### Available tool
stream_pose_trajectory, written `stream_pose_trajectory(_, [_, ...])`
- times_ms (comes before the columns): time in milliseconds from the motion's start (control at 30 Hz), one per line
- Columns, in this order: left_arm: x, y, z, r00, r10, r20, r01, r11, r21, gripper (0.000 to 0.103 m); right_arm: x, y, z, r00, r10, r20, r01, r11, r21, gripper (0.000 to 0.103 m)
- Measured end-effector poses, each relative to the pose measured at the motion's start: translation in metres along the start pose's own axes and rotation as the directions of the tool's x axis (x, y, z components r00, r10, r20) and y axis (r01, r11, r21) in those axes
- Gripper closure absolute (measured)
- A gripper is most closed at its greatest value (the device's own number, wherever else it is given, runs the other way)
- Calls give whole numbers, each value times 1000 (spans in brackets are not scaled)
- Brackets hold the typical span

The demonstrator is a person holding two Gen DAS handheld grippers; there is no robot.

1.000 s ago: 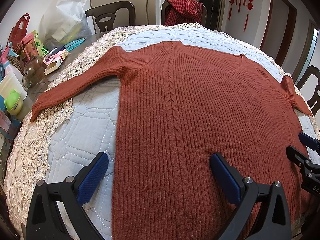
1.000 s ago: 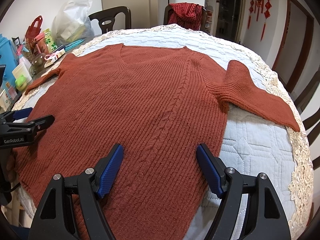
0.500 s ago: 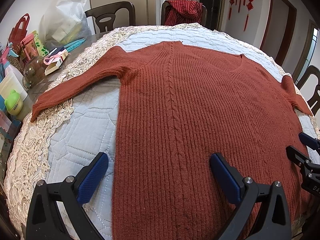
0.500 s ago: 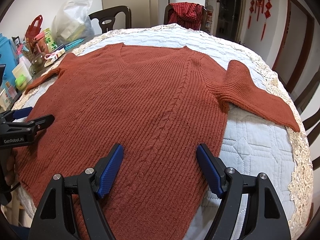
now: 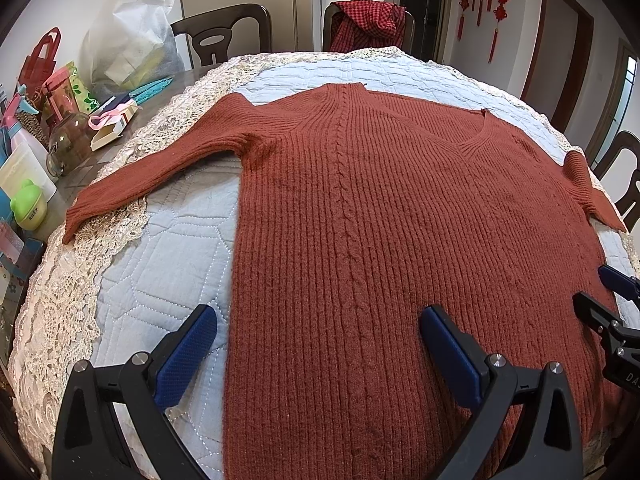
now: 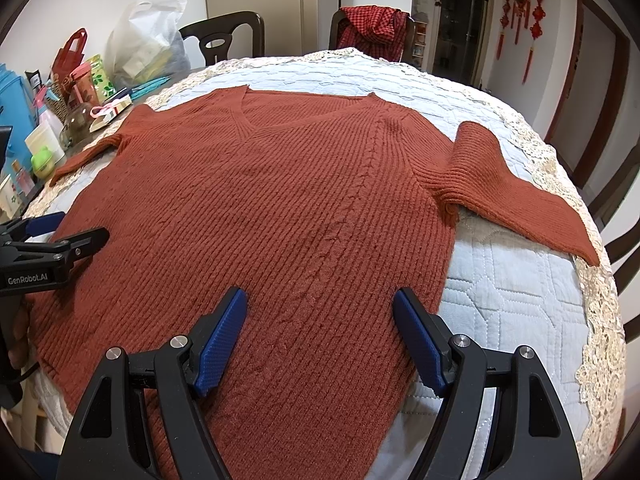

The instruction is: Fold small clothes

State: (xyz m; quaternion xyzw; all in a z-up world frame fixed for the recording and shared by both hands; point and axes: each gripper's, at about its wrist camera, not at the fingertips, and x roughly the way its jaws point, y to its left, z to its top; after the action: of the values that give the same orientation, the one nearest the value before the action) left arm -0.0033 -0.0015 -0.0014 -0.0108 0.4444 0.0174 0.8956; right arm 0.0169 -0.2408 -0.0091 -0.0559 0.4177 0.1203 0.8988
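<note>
A rust-red ribbed V-neck sweater (image 5: 380,220) lies flat, front up, on the quilted table cover, also in the right wrist view (image 6: 280,208). Its left sleeve (image 5: 152,172) stretches out over the lace edge; its right sleeve (image 6: 516,196) bends outward to the right. My left gripper (image 5: 316,344) is open and empty, above the sweater's lower left edge near the hem. My right gripper (image 6: 320,328) is open and empty, above the sweater's lower right part. Each gripper shows at the edge of the other's view.
A pale blue quilted cover (image 5: 168,264) with lace trim (image 6: 600,320) lies over the round table. Bags, a jar, boxes and bottles (image 5: 60,128) crowd the table's left side. Chairs stand at the far side, one draped with red checked cloth (image 5: 368,24).
</note>
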Motion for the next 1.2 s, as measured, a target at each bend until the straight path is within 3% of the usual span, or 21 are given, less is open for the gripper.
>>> stream_pose_trajectory(1200, [0,-1,3,1000,6,5,-6,1000,3,0,0,0,0,1000,-1,0,1,1000,-1,27])
